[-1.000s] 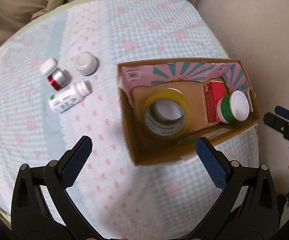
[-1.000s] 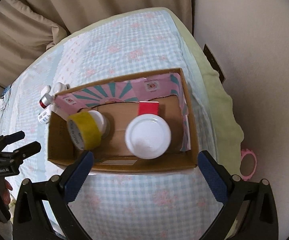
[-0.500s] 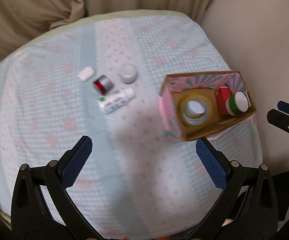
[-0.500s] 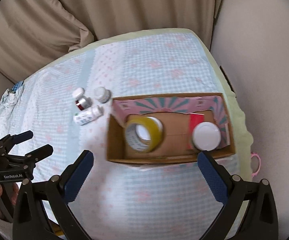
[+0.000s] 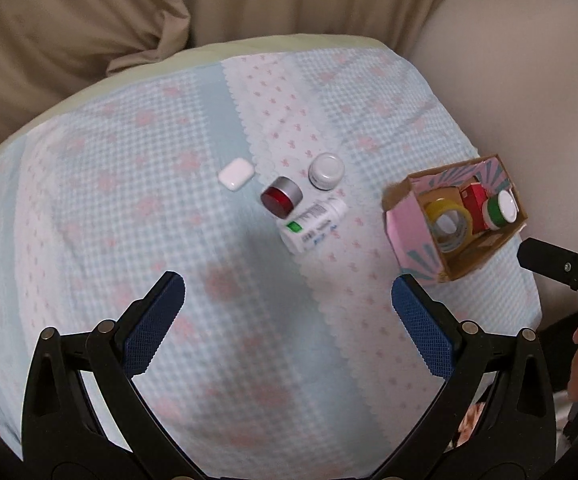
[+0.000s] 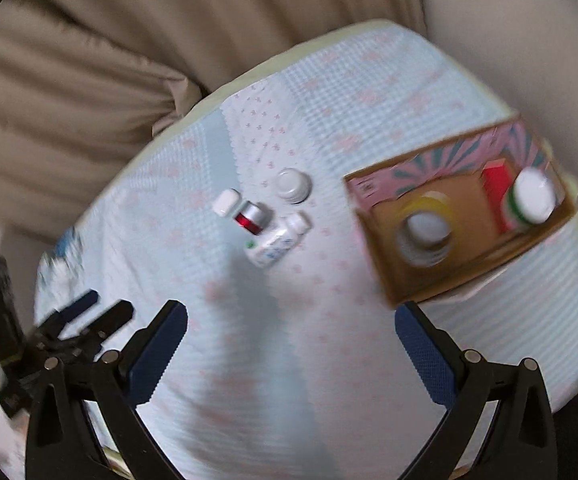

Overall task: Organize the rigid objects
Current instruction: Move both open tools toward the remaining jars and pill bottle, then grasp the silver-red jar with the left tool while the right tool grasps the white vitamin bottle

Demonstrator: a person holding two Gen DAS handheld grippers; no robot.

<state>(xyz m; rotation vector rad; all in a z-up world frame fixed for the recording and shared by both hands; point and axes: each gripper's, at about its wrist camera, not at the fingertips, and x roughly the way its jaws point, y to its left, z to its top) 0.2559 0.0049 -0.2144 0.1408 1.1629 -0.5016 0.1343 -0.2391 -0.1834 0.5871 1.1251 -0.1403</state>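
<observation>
Above a bed spread with a pale blue checked cover point(image 5: 137, 184), we hold both tongs wide apart and empty: the left gripper point(image 5: 285, 320) and the right gripper point(image 6: 289, 344) hang over bare cloth, well short of the objects. Four loose items lie clustered near the middle of the cover. One white pill bottle point(image 5: 315, 226) lies on its side, its long axis running diagonally, cap toward the far right and base toward us on the left. Touching or just beside it sits one red-topped silver jar point(image 5: 281, 199), tipped so its red face looks toward the camera. One small white jar point(image 5: 326, 171) stands upright just beyond, and one white rounded case point(image 5: 236, 174) lies flat to the left of the jar pair. At the right edge of the bed stands one open cardboard box point(image 5: 403, 236) with a pink patterned lining, its long axis angled away to the right. Inside we count three things: one roll of yellow tape point(image 5: 447, 220), one red carton point(image 5: 474, 200), and one green jar with a white lid point(image 5: 503, 210) (the right wrist view is blurred). Beige curtains point(image 5: 89, 20) hang behind.
</observation>
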